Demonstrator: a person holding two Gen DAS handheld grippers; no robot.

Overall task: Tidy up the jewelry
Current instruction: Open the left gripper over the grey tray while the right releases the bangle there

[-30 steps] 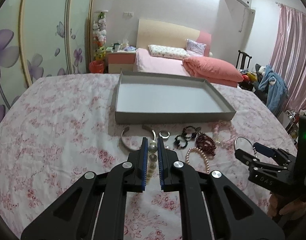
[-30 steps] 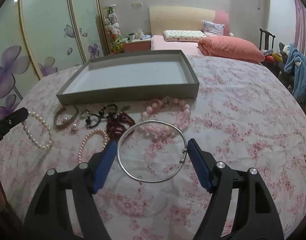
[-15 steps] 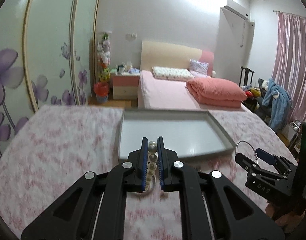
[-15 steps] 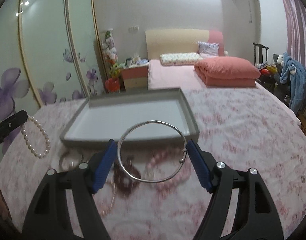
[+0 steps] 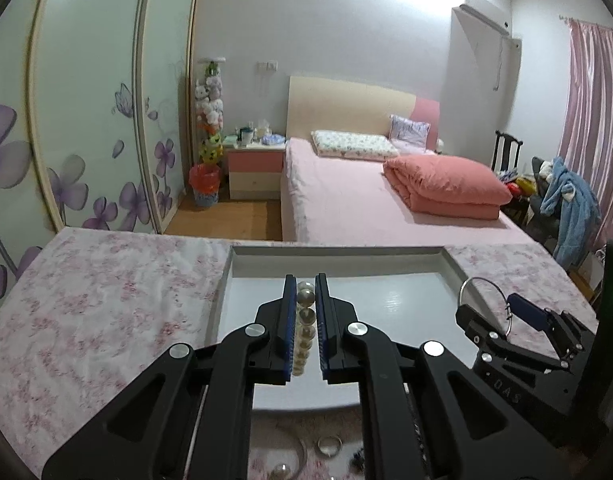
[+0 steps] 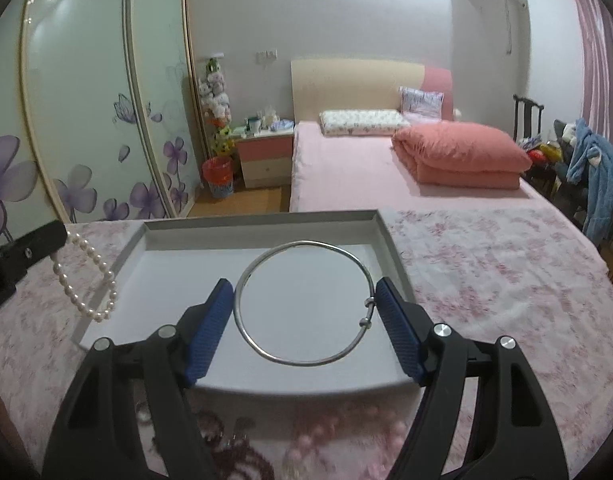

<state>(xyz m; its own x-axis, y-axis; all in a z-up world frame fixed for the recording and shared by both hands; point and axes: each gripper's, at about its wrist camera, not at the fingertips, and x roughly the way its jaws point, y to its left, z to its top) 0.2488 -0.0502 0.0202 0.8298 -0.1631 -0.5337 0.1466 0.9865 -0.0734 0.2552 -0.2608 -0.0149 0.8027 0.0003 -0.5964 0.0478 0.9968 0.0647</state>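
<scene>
My left gripper (image 5: 305, 280) is shut on a white pearl bracelet (image 5: 305, 320) and holds it above the near part of the grey tray (image 5: 452, 268). In the right wrist view the pearl bracelet (image 6: 86, 280) hangs from the left gripper over the tray's left rim. My right gripper (image 6: 304, 286) is shut on a thin silver bangle (image 6: 306, 304), held flat above the grey tray (image 6: 390, 240). The right gripper also shows in the left wrist view (image 5: 494, 304) with the bangle (image 5: 482, 292).
Loose jewelry lies on the floral cloth in front of the tray: dark red beads (image 6: 242, 460), pink beads (image 6: 338, 432), a silver ring (image 5: 329, 446), a silver cuff (image 5: 302, 452). A bed (image 6: 386, 168) and wardrobe doors (image 6: 86, 100) stand beyond the table.
Both grippers have lifted off the cloth and moved forward over the tray, each carrying its piece. The loose jewelry has slid to the bottom of both views.
</scene>
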